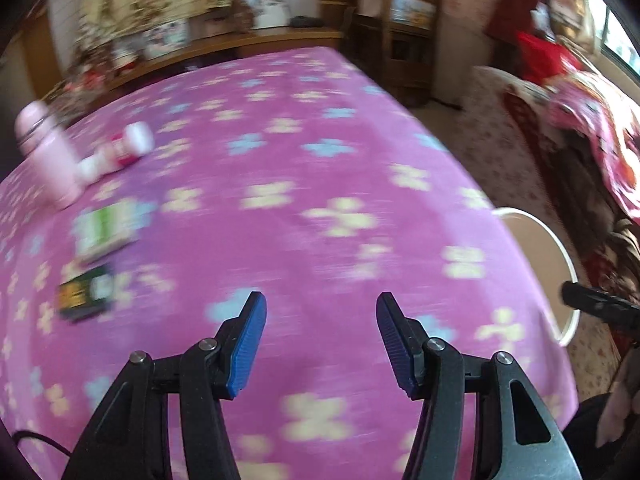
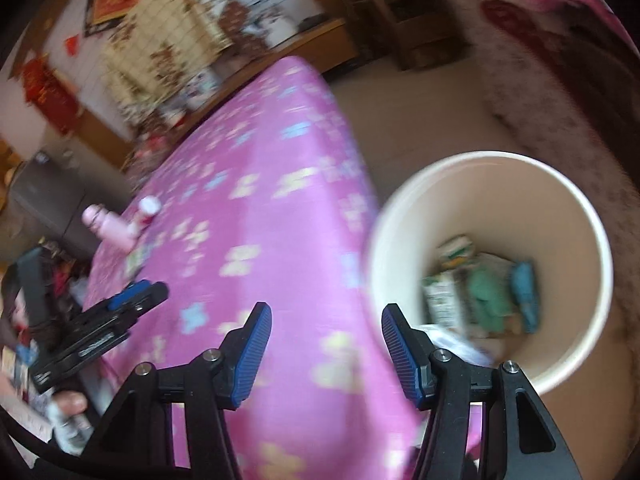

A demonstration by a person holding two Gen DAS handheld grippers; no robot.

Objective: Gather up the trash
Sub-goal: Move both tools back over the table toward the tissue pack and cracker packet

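Part done. The round cream plastic waste bin point(image 2: 576, 216) stands on the floor just off the right edge of the bed, and its bottom already holds several pieces: green-and-white cartons or wrappers, a teal piece and a blue one (blurred, kinds uncertain).

Left to collect, all near the far-left part of the pink flower-print bedspread point(image 1: 312, 152): a green-and-white flat packet point(image 1: 106, 230), a dark green-and-yellow small packet point(image 1: 86, 294) nearer the left edge, and a white-and-red small bottle lying on its side point(image 1: 120, 152). A pale pink flask point(image 1: 46, 152) stands touching or just beside that bottle; probably not trash.

Left gripper point(image 1: 322, 344): released, jaws apart, nothing between them, over bare bedspread, well apart from the packets.

Right gripper point(image 2: 326, 354): released, empty, over the bed's right edge beside the bin.

Around: wooden shelving and a chair along the far wall, patterned bedding to the right. Nothing stands between the grippers and the remaining items.
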